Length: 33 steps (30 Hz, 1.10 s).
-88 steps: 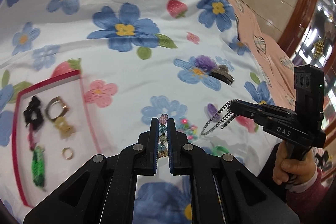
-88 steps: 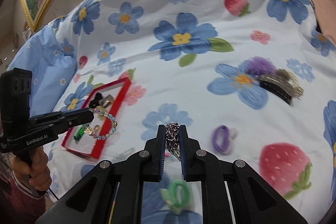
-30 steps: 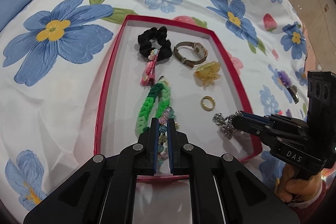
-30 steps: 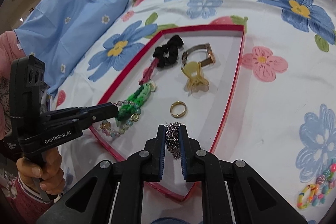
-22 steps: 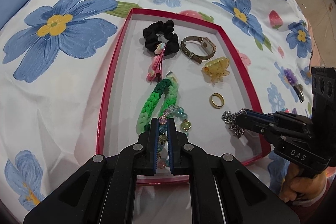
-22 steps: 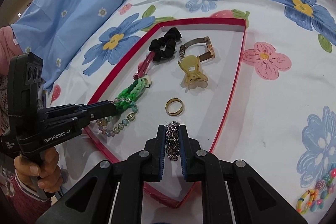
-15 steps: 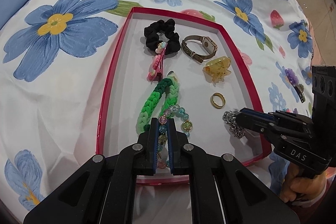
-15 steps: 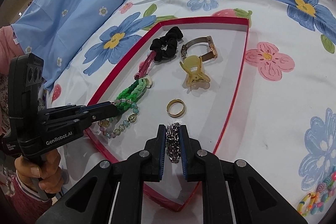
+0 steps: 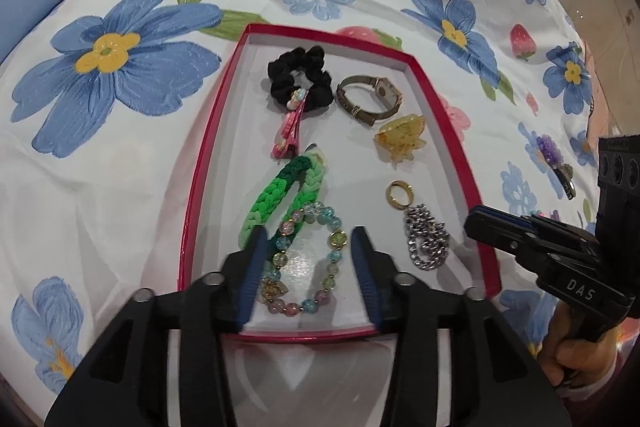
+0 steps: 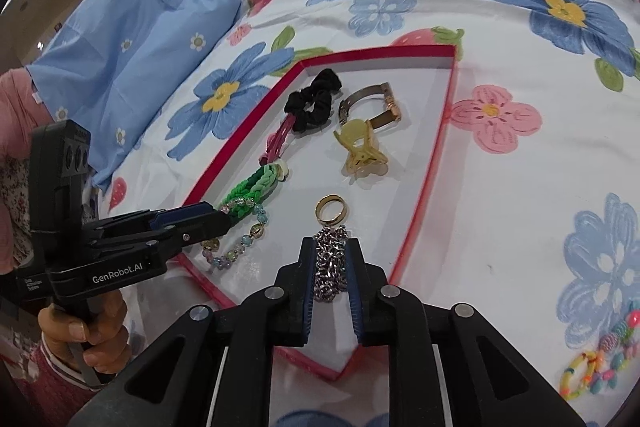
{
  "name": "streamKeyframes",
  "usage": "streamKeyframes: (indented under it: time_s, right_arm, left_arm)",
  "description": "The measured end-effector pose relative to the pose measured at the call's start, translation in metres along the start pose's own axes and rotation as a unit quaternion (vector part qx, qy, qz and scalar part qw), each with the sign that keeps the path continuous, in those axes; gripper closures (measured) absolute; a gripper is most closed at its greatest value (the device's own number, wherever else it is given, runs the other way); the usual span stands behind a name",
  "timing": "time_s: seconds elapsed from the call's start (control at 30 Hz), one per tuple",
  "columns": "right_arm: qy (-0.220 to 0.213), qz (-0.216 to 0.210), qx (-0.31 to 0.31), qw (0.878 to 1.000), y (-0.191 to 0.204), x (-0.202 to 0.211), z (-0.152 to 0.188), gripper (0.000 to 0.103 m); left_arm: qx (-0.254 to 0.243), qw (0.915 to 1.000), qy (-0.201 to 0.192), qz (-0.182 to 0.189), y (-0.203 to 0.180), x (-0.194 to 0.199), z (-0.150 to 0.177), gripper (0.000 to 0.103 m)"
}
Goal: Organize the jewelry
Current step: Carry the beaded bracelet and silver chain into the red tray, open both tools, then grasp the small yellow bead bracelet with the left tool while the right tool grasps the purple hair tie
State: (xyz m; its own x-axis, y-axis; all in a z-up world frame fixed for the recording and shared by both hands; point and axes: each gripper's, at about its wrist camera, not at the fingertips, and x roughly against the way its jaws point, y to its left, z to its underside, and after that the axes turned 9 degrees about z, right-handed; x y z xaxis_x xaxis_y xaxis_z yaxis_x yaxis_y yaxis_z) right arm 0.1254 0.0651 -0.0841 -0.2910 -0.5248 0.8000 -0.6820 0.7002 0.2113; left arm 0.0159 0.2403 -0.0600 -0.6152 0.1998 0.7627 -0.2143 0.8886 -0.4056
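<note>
While hovering over the near end of a red-rimmed tray (image 9: 208,155) on a floral bedsheet (image 9: 120,67), spread wide: left gripper (image 9: 308,267), jaws parted and clutching nothing, with a pastel beaded bracelet (image 9: 304,259) lying flat on the tray floor between its fingers, one edge overlapping a green braided band (image 9: 280,195). Just to the right, right gripper (image 10: 330,279), jaws slackened around a silver chain (image 10: 330,263) heaped on the tray floor beside a gold ring (image 10: 330,209), pads near the links but apparently no longer pinching them (contact hard to judge). Farther back in the tray: black scrunchie (image 9: 300,79), pink hair clip (image 9: 290,131), gold-toned watch (image 9: 370,99), amber claw clip (image 9: 400,141). Left outside on the sheet: colourful bead pieces (image 10: 596,363) and a purple-flowered clip (image 9: 554,155). Apparently the release step, both pieces deposited. Next, probably: lifting both grippers straight up, clear of bracelet and chain without snagging, then reaching for the stragglers on the sheet.
</note>
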Motion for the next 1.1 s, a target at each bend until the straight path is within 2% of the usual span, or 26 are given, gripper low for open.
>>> streamKeyframes:
  time_s: [0.13,0.37,0.6,0.87,1.1]
  right_arm:
    - [-0.023,0.001,-0.021,1.000,-0.015,0.023,0.003,0.070]
    - [-0.067,0.030,-0.064,0.995,-0.054,0.073,0.015,0.067]
    - [-0.084,0.078,-0.110,0.987,-0.103,0.114,0.043,0.066]
    - [-0.092,0.124,-0.161,0.975,-0.153,0.149,0.083,0.065]
    - [-0.092,0.150,-0.185,0.967,-0.179,0.158,0.107,0.065]
  left_arm:
    - [-0.004,1.0000,-0.007,0.005,-0.010,0.007,-0.001,0.059]
    - [-0.030,0.9993,-0.018,0.016,-0.040,0.018,-0.003,0.055]
    - [-0.059,0.9973,-0.023,0.037,-0.077,0.024,-0.002,0.050]
    - [-0.102,0.9927,0.006,0.065,-0.129,0.004,0.010,0.049]
    - [-0.143,0.9858,0.041,0.079,-0.171,-0.025,0.022,0.049]
